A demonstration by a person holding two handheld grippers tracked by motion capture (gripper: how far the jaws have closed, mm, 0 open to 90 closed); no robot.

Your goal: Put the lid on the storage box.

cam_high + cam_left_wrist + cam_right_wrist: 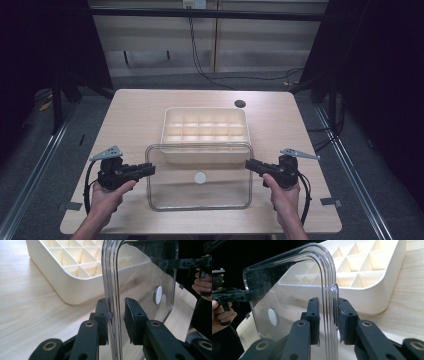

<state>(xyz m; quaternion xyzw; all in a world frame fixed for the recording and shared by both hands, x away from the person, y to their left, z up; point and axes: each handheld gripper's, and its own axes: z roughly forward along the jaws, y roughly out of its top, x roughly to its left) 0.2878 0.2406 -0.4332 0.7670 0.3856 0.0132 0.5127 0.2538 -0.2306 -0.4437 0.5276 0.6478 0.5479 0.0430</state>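
A clear plastic lid [220, 187] with a white round knob [200, 177] hangs level between my two grippers, its far edge over the front wall of a cream compartment box [205, 156]. My left gripper [151, 169] clamps the lid's left rim and my right gripper [248, 165] clamps its right rim. In the left gripper view the jaws of the left gripper [115, 301] stand on either side of the lid [145, 272], close against its rim. In the right gripper view the right gripper [328, 300] squeezes the lid [287, 290] the same way, with the box [372, 297] behind.
The box stands mid-table on the light wooden table [135, 115], its grid of compartments bare. A dark round hole [240, 103] sits near the table's far edge. Dark floor and rails surround the table.
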